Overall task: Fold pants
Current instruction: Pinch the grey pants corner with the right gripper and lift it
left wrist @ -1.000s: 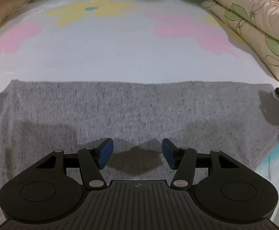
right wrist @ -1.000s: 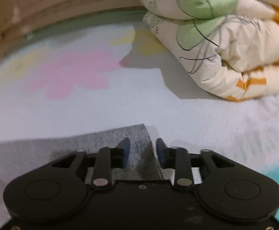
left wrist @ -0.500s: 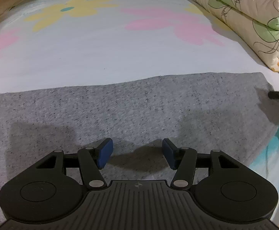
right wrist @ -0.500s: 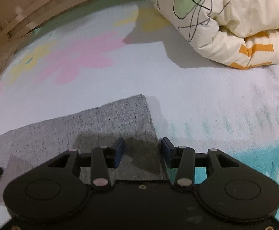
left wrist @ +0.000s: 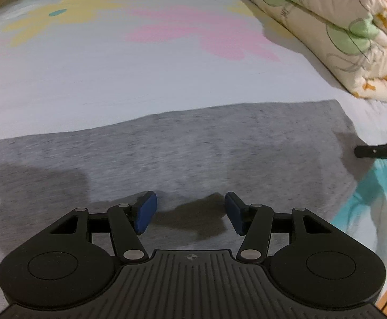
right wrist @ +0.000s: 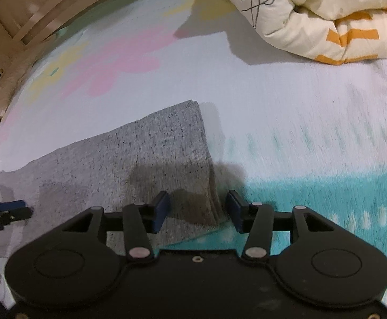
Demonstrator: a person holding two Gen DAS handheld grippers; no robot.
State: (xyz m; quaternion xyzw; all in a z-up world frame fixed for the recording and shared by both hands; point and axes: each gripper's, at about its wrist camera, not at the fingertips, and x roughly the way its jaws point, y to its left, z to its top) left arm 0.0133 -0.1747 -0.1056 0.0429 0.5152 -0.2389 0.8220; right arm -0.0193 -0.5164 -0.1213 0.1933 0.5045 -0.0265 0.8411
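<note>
The grey heathered pants [left wrist: 193, 143] lie flat and folded on the bed sheet, stretching across the left wrist view. My left gripper [left wrist: 189, 211] is open and empty, hovering over the pants' middle. In the right wrist view the pants' right end [right wrist: 150, 154] shows as a stacked folded edge. My right gripper [right wrist: 197, 210] is open and empty above that edge, one finger over the cloth and one over the sheet. The right gripper's tip [left wrist: 379, 151] shows at the far right of the left wrist view, and the left gripper's tip [right wrist: 7, 210] at the left edge of the right wrist view.
A rolled cream comforter [left wrist: 339, 29] with green and orange print lies at the back right; it also fills the top right of the right wrist view [right wrist: 326, 13]. The sheet [left wrist: 113, 66] has pink and yellow flowers. A wooden bed rail [right wrist: 47, 16] runs behind.
Both grippers have risen and drawn back from the pants. The right gripper's jaws have opened wider and no longer pinch the pants' corner. The left gripper stays open.
</note>
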